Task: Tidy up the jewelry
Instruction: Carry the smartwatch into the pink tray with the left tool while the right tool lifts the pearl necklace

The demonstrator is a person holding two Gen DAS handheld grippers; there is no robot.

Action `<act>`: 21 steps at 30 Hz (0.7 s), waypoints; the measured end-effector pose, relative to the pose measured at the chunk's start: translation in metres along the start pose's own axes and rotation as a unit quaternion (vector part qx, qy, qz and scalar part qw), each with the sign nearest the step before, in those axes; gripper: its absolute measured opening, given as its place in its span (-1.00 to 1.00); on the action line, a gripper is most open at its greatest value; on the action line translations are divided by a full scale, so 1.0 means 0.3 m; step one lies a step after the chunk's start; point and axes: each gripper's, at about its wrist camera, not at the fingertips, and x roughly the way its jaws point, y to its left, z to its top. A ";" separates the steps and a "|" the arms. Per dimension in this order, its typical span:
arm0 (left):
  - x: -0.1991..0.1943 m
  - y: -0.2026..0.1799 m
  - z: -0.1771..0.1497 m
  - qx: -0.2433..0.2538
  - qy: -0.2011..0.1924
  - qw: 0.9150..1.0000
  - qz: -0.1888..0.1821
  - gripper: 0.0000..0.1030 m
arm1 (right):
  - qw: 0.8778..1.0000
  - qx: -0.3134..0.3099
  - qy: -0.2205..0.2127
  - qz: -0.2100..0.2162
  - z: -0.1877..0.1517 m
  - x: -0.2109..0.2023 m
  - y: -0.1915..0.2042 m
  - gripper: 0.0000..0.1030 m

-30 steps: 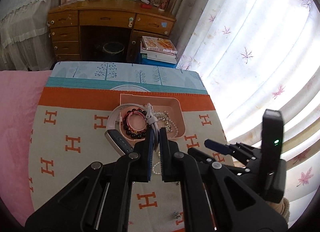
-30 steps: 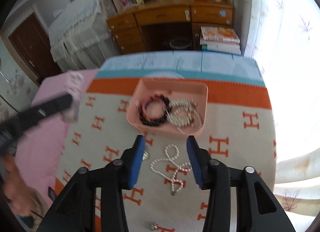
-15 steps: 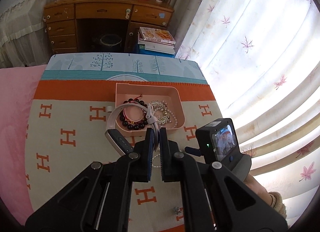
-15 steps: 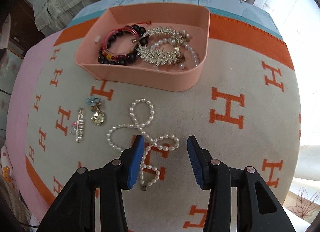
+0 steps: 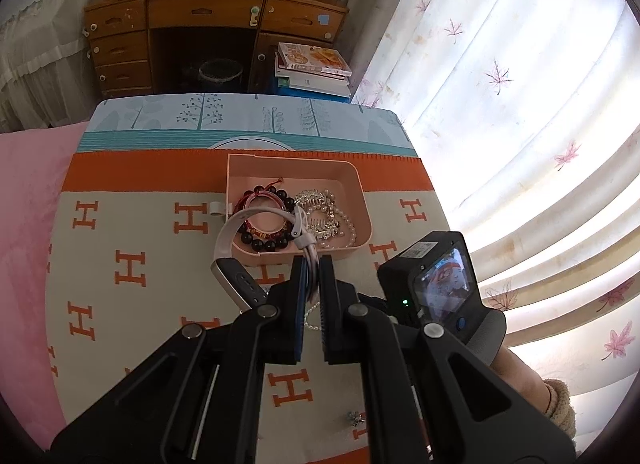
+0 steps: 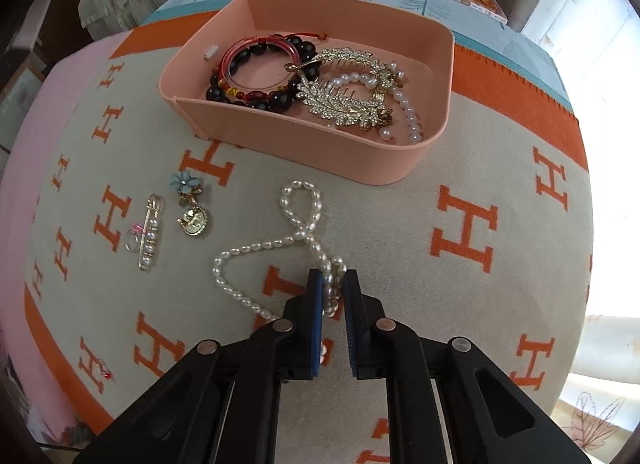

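A pink tray (image 6: 304,143) (image 5: 356,183) on the H-patterned cloth holds a dark bead bracelet (image 6: 256,95), a gold leaf comb (image 6: 344,103) and a pearl strand. My left gripper (image 5: 313,264) is shut on the strap of a white-banded watch (image 5: 228,240) and holds it above the tray's near edge. My right gripper (image 6: 333,276) is closed on a white pearl necklace (image 6: 304,223) lying on the cloth in front of the tray. The right gripper's body (image 5: 436,284) shows in the left wrist view.
Left of the necklace lie a blue flower brooch (image 6: 186,183), a gold pendant (image 6: 194,219) and a pearl pin (image 6: 150,234). A small earring (image 5: 356,418) lies near the front edge. A wooden desk (image 5: 208,19) and curtains (image 5: 520,103) stand beyond the table.
My right gripper has come down to the cloth and closed from wide open onto the pearl necklace. My left gripper still holds the watch, now nearer the tray.
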 end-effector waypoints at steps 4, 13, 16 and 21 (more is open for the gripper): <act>0.002 0.012 0.006 -0.001 0.000 1.000 0.005 -0.92 | 0.998 0.037 -0.015 0.051 0.010 -0.082 -0.036 -0.91; 0.000 0.015 0.045 -0.002 -0.011 1.000 0.008 -0.92 | 0.973 0.087 -0.148 0.155 0.073 -0.452 -0.074 -0.91; -0.004 0.012 0.069 -0.005 -0.023 1.000 0.001 -0.92 | 0.959 0.100 -0.204 0.168 0.112 -0.582 -0.069 -0.91; 0.023 0.015 0.115 -0.003 -0.044 0.999 -0.006 -0.92 | 0.942 0.122 -0.265 0.168 0.171 -0.724 -0.096 -0.91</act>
